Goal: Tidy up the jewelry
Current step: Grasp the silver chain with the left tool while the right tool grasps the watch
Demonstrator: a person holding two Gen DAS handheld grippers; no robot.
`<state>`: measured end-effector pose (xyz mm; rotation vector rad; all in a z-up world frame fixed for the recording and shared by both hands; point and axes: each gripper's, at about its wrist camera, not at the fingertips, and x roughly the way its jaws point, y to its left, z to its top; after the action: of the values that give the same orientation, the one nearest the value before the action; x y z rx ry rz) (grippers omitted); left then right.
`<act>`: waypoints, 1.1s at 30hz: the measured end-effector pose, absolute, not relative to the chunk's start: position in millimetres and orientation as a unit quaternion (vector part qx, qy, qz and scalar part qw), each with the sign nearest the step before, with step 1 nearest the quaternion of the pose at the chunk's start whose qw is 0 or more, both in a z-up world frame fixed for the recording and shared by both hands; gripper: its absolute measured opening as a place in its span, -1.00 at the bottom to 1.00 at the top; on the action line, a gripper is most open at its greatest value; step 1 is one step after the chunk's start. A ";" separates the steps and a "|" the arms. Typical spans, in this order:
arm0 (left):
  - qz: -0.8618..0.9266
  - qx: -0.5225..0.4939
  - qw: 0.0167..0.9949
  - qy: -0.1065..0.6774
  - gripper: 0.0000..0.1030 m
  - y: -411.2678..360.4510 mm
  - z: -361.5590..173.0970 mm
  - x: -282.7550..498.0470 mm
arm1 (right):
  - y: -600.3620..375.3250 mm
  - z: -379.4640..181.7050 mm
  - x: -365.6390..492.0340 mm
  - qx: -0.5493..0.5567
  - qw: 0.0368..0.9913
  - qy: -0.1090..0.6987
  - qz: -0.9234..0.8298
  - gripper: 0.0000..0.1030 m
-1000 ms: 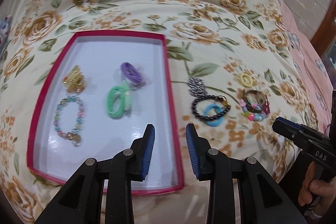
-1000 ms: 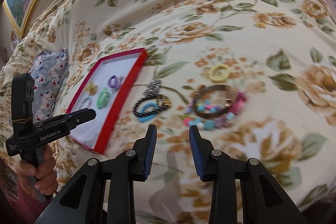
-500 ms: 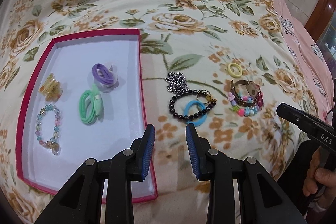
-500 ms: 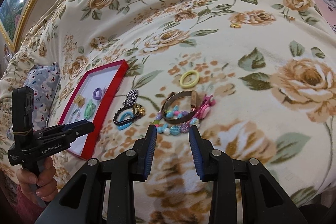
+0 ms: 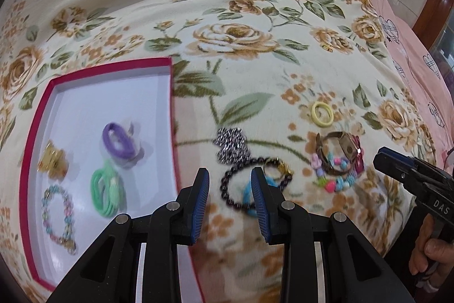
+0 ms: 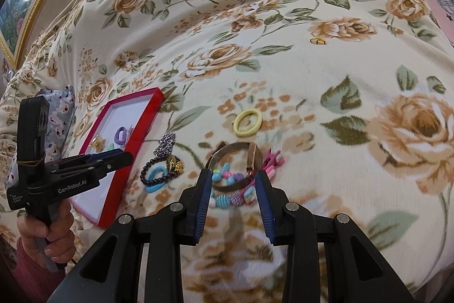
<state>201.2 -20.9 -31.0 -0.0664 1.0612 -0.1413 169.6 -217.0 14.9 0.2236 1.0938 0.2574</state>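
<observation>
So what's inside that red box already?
The red box holds a purple hair tie, a green hair tie, a gold clip and a pastel bead bracelet. Its near corner is hidden behind the left gripper.

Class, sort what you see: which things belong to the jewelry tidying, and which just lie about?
Belong: red tray; black bead bracelet; blue ring; yellow ring; colourful bead bracelet; silver chain.

Lying about: floral blanket; framed picture; patterned pillow.
</observation>
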 end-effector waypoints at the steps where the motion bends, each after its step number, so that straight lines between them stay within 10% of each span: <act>1: -0.068 -0.031 0.858 0.509 -0.41 -22.8 -34.1 208.2 | -215.8 14.0 172.7 0.103 0.840 0.518 0.123 -0.34; 33: -0.093 0.005 0.854 0.513 -0.81 -40.2 -64.4 243.8 | -196.0 -6.3 187.0 0.058 0.835 0.533 0.124 -0.86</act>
<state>243.8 -40.2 -64.4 0.0106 1.0787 -0.1946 187.0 -196.0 -6.3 0.1231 1.1281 0.2630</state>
